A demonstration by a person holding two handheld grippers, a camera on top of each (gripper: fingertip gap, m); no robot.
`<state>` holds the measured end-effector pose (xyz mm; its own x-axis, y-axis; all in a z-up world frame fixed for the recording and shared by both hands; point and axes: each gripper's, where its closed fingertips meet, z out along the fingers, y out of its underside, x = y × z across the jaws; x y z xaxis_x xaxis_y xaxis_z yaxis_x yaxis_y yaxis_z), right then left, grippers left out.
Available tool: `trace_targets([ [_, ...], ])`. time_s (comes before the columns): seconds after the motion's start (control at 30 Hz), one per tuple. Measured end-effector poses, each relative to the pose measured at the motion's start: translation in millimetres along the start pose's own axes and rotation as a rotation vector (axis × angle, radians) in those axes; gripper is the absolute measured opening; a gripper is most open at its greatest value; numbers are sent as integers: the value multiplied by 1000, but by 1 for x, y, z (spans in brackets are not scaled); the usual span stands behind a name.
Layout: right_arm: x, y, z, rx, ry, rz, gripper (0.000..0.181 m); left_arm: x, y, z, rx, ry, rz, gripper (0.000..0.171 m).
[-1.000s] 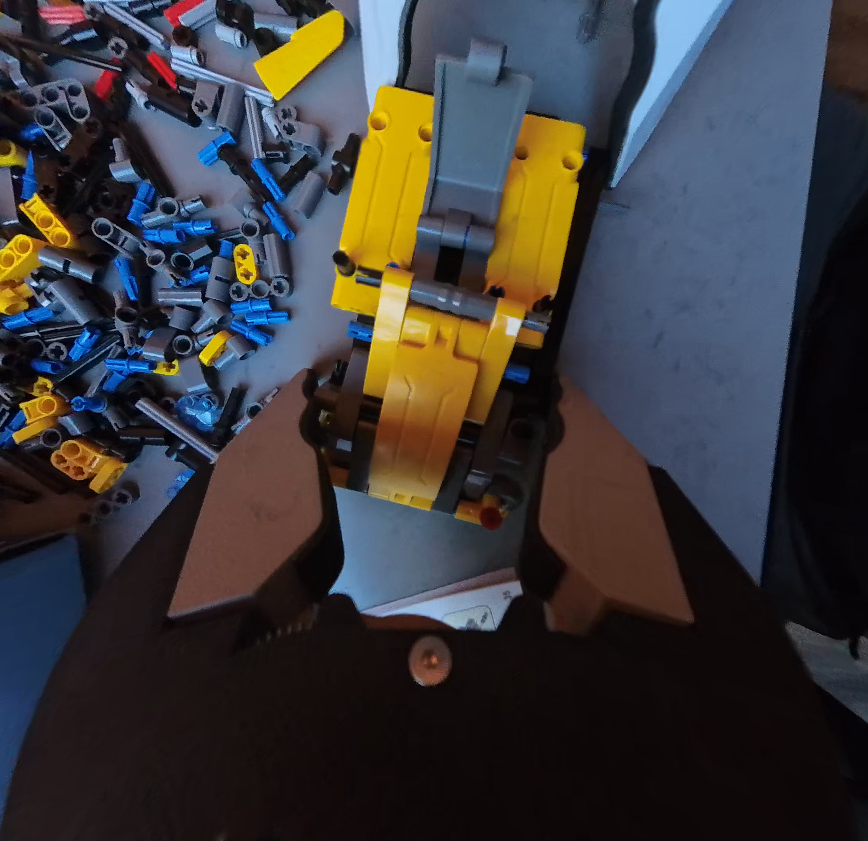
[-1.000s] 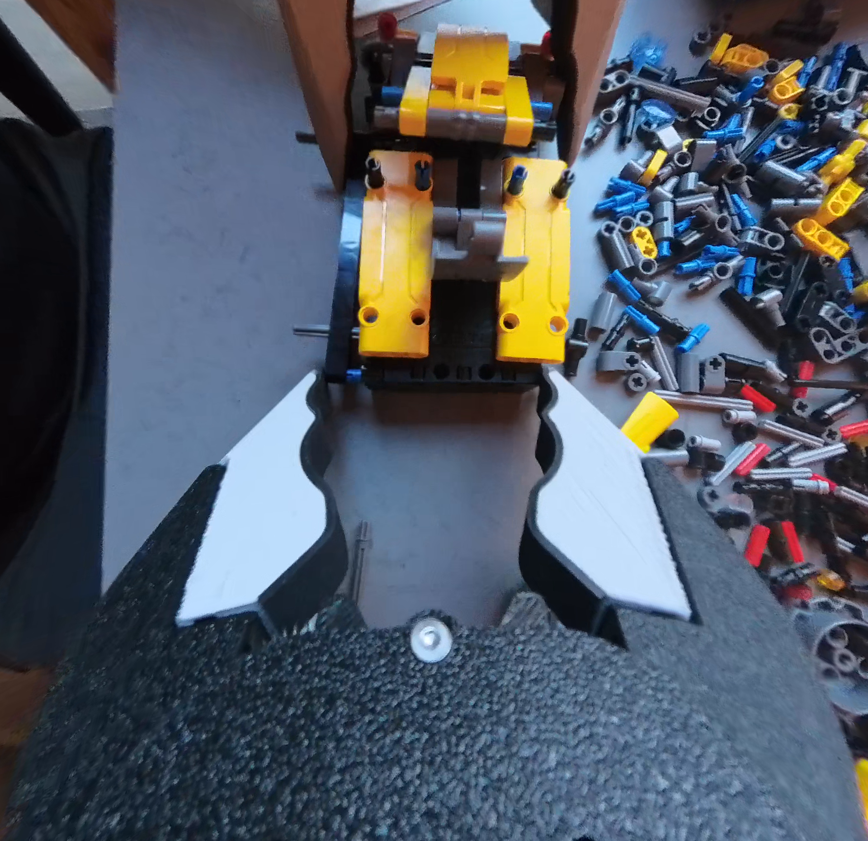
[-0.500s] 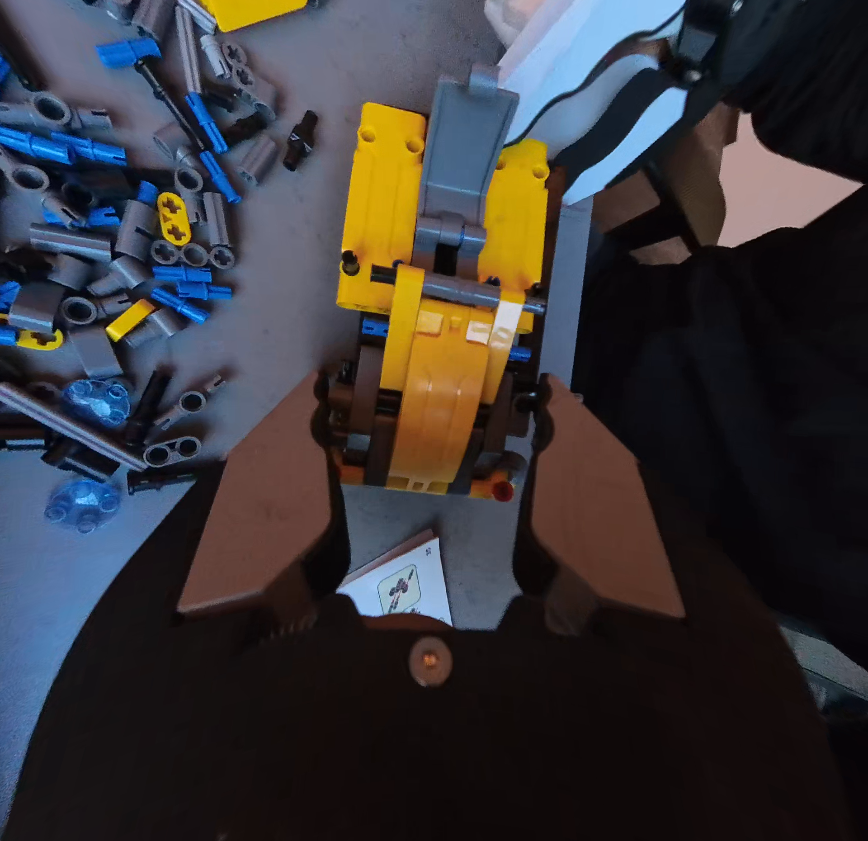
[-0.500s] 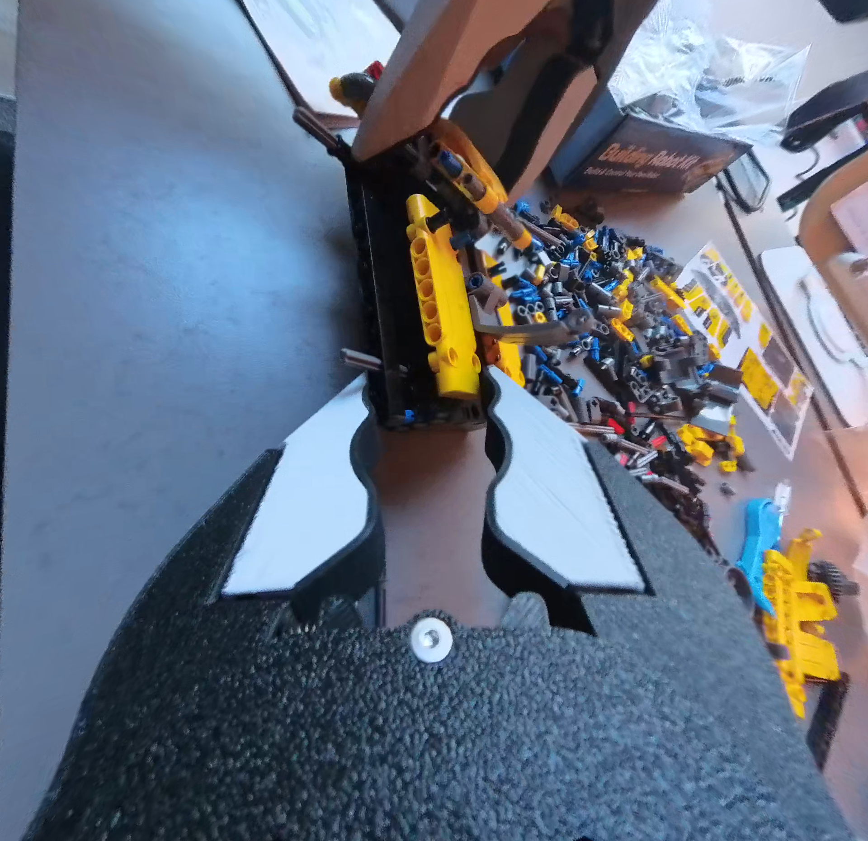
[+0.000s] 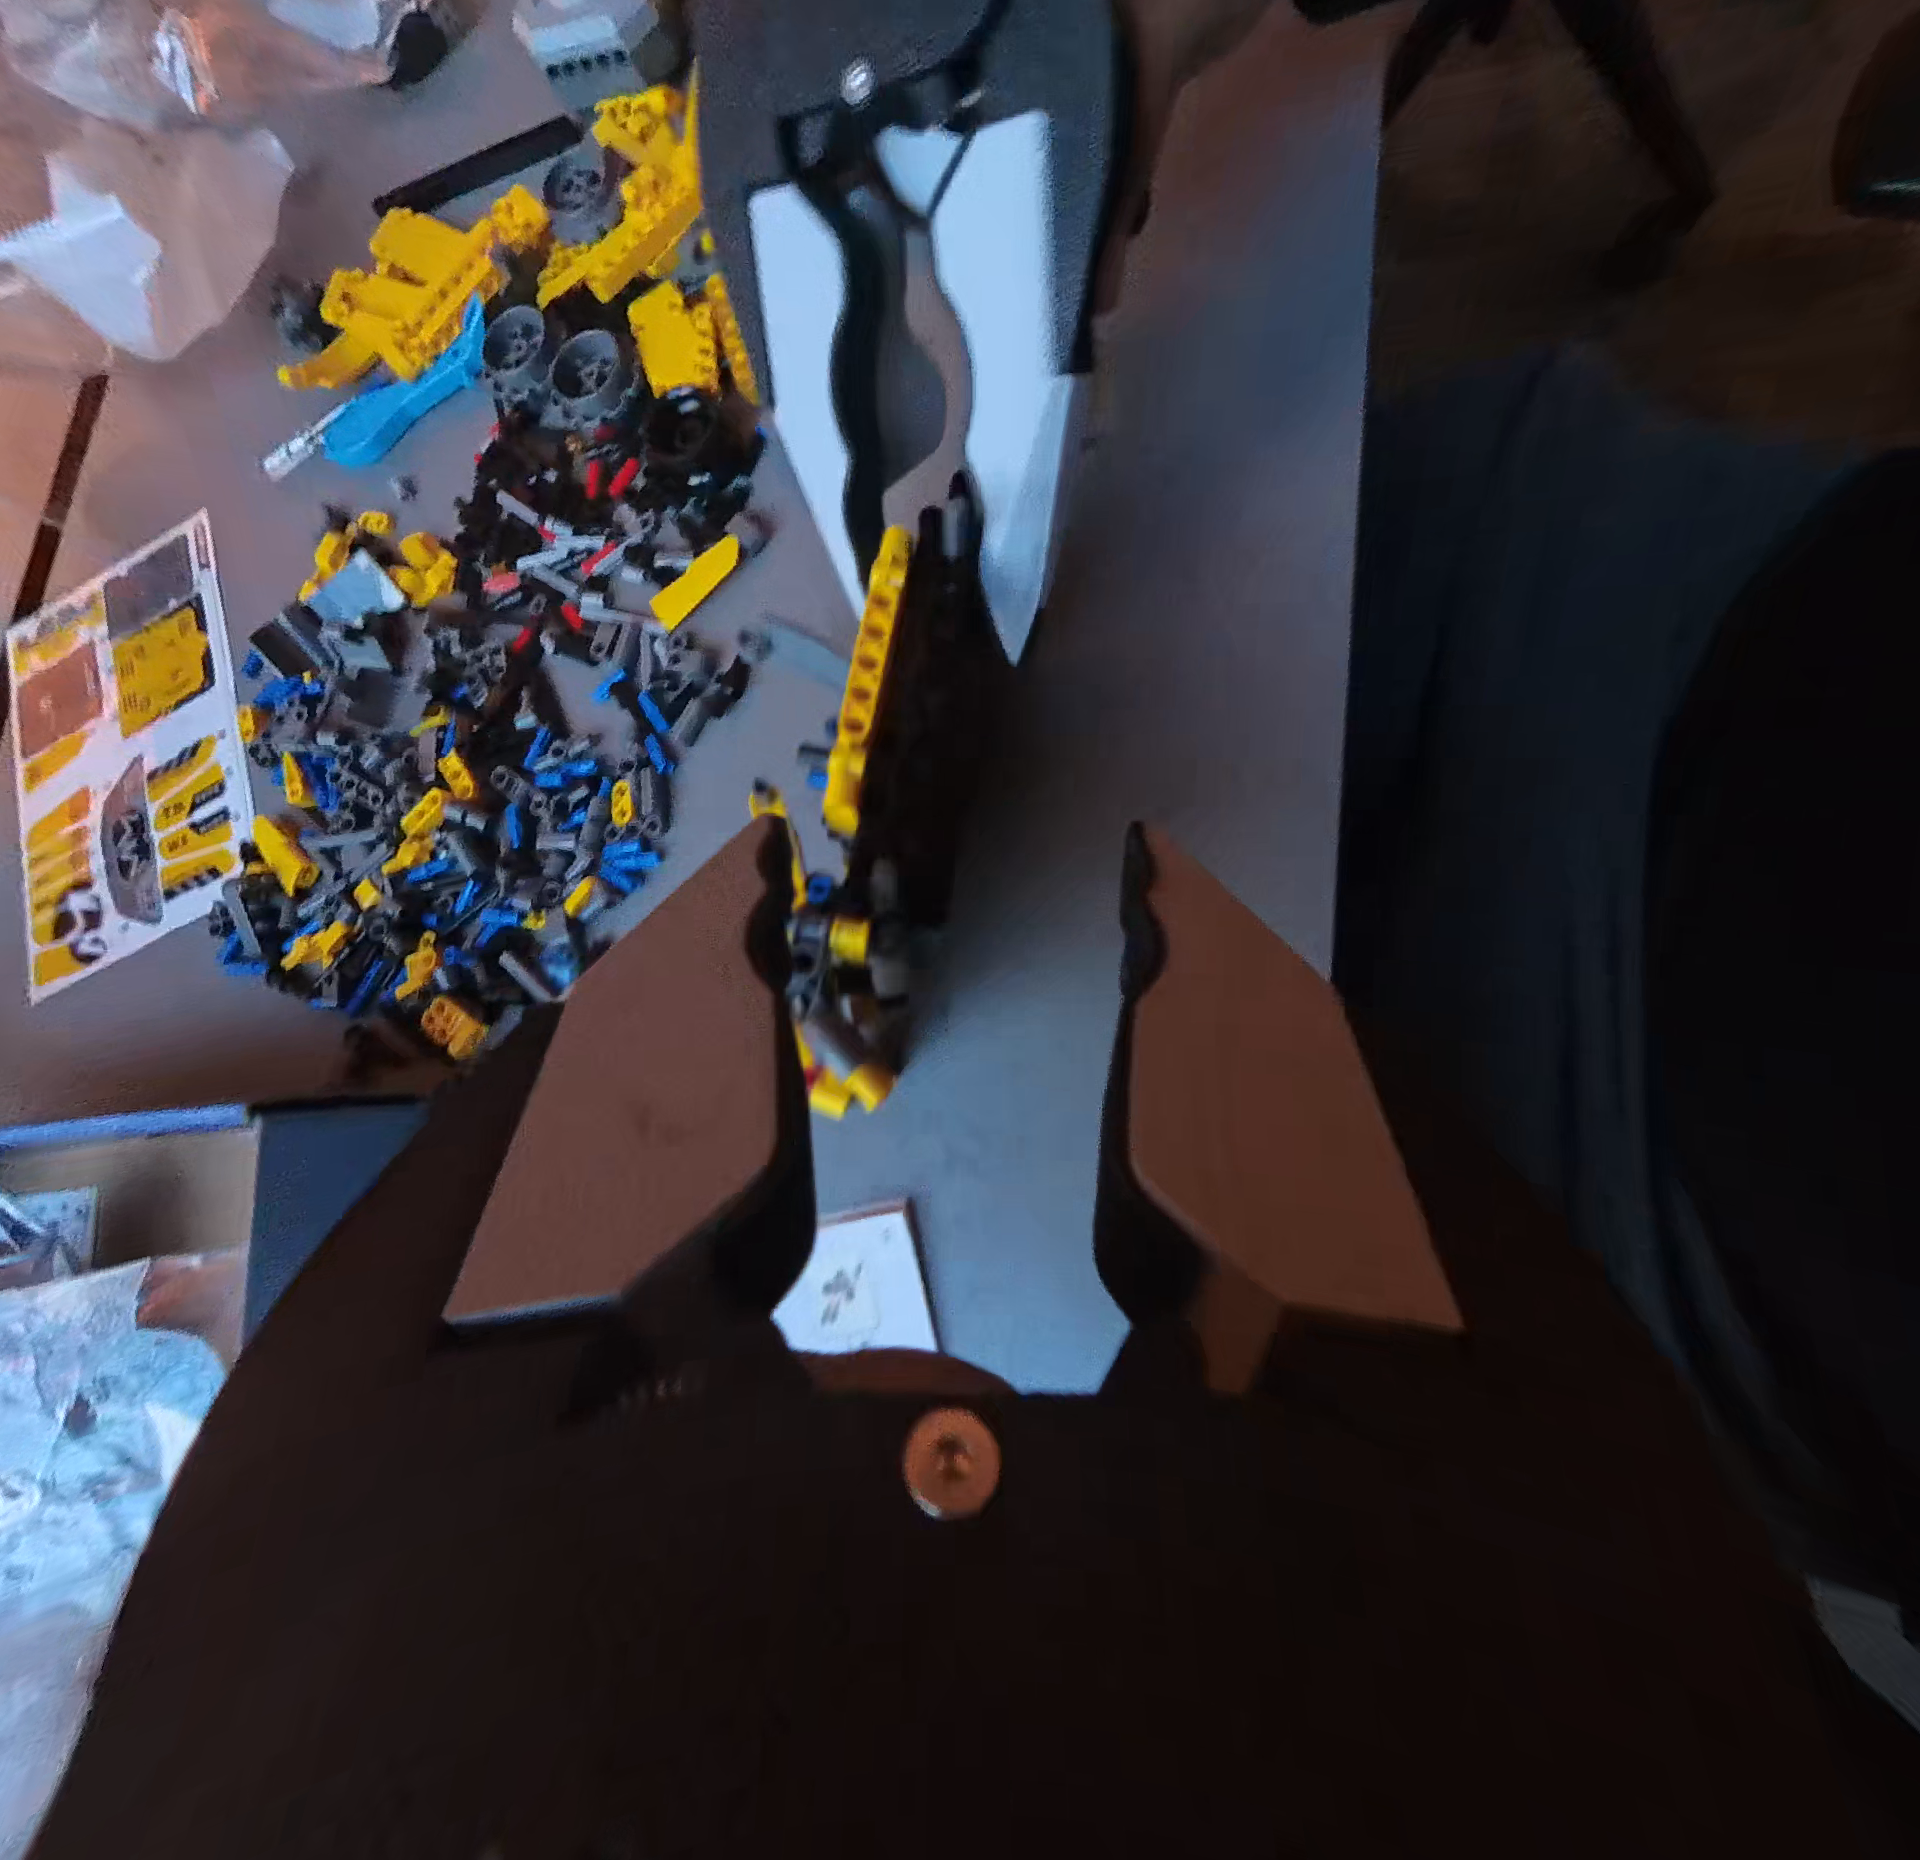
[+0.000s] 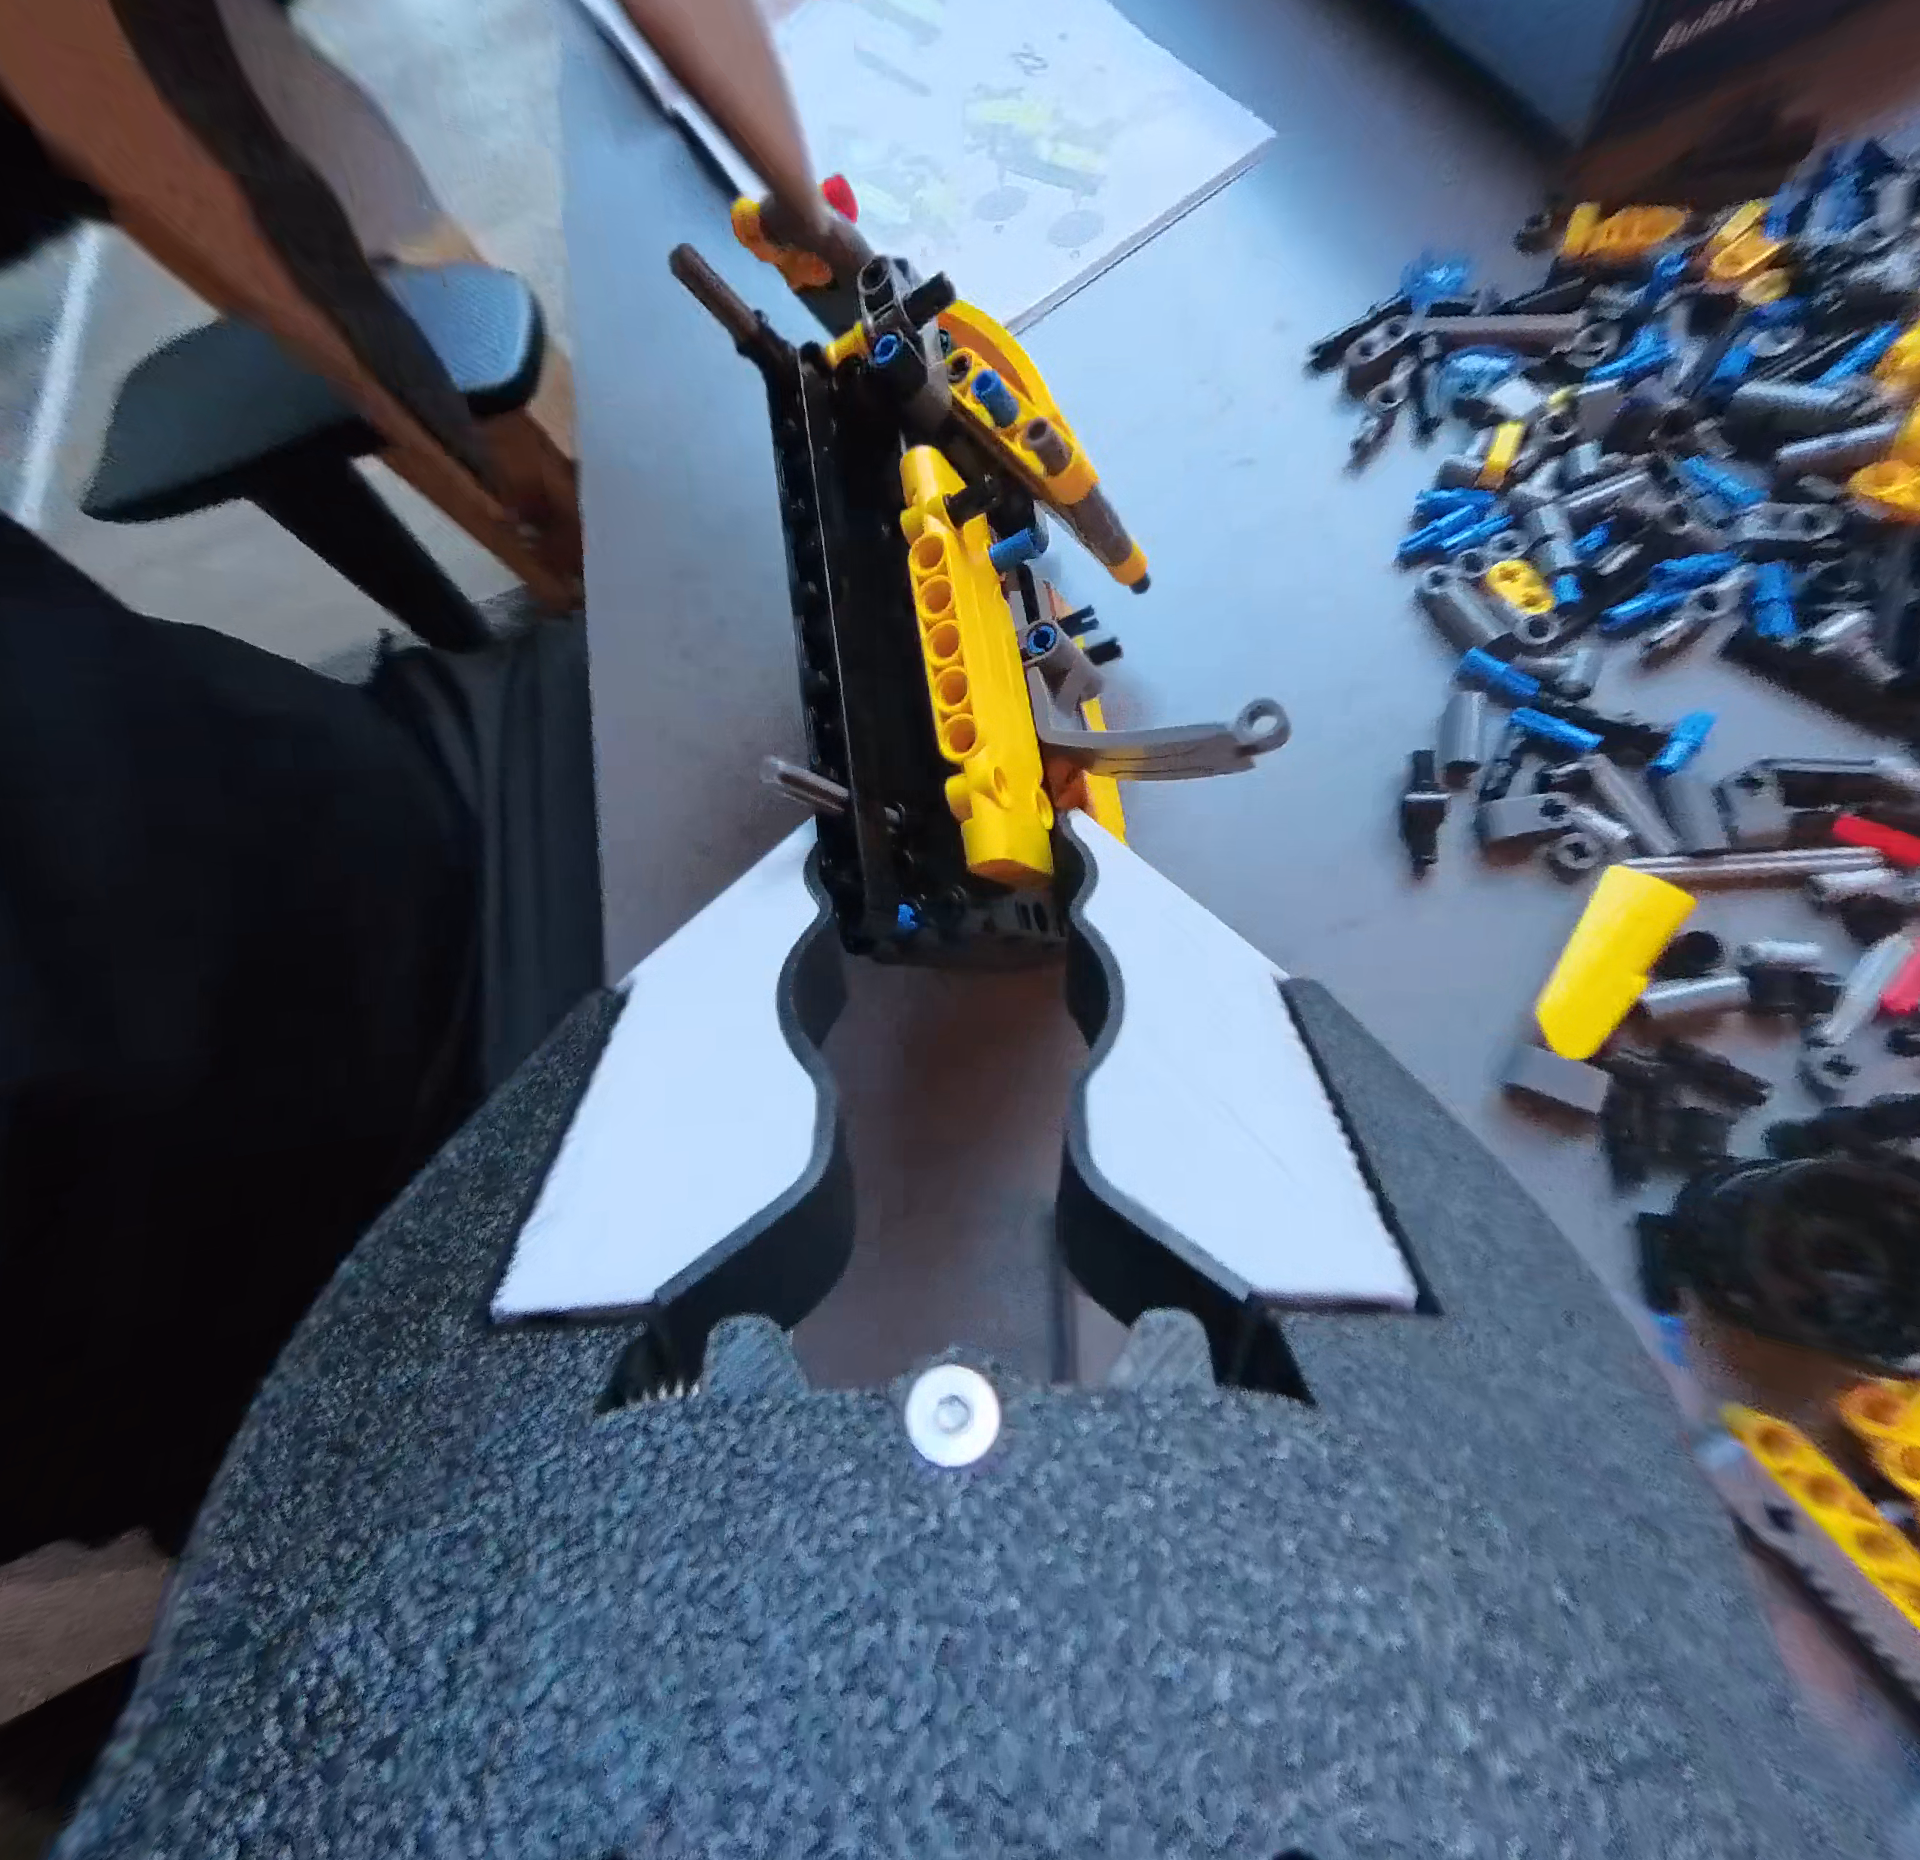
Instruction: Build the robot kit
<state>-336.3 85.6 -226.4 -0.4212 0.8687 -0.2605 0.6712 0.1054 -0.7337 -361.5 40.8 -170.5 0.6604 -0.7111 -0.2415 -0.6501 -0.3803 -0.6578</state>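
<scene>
On the left of the grey surface (image 5: 1195, 667) lies a heap of loose blue, grey and yellow plastic building pieces (image 5: 468, 771), still unused. The left gripper (image 5: 951, 865) has its jaws apart, one finger touching the part-built yellow-and-black plastic brick model (image 6: 925, 647). Far end, the right gripper (image 6: 940, 911) is clamped on the model, turned on edge.

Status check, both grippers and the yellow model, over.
Right gripper shut on yellow-and-black brick model, model turned on edge. Left gripper open, one finger against model's far end. Loose brick pile alongside.

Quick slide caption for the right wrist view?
Right gripper clamps the yellow-and-black brick model on edge beside loose parts.
</scene>
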Motion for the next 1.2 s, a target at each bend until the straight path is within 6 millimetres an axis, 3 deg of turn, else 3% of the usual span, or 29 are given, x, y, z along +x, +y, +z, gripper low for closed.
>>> trace_targets([
  [0.07,-14,1,3,-22,-99,60,38,1,-1,9,-17,-41,43,53],
  [0.13,-27,0,5,-34,-187,108,38,-3,17,23,-138,-22,78,64],
  [0.17,-28,-1,6,-33,-203,126,38,-5,25,30,-184,-3,76,70],
  [0.27,-23,-4,6,-8,-175,152,38,2,41,44,-228,120,39,56],
  [0.33,-17,-5,-1,8,-92,113,40,3,40,45,-195,152,7,53],
  [0.4,-11,-9,-19,65,25,45,41,4,39,45,-164,194,-38,50],
  [0.53,-15,-18,-56,206,150,-26,16,3,38,47,-101,275,-96,49],
  [0.67,-11,-17,-56,149,222,-93,1,4,36,47,-68,328,-109,49],
  [0.87,-10,-41,-59,27,270,-168,0,4,35,48,-62,315,-98,49],
  [0.97,-10,-20,-40,-111,253,-167,0,5,34,49,-57,298,-87,48],
  [1.03,-8,-22,-45,-124,287,-182,0,4,34,49,-56,287,-89,47],
  [1.07,-5,-29,-53,-126,343,-217,0,4,34,50,-53,288,-94,46],
  [1.13,-17,-55,-67,-34,325,-243,0,4,34,50,-50,291,-93,46],
  [1.17,-20,-57,-66,-41,302,-232,0,4,34,50,-49,290,-91,46],
  [1.2,-15,-38,-56,-152,303,-220,0,4,33,50,-48,289,-91,46],
])
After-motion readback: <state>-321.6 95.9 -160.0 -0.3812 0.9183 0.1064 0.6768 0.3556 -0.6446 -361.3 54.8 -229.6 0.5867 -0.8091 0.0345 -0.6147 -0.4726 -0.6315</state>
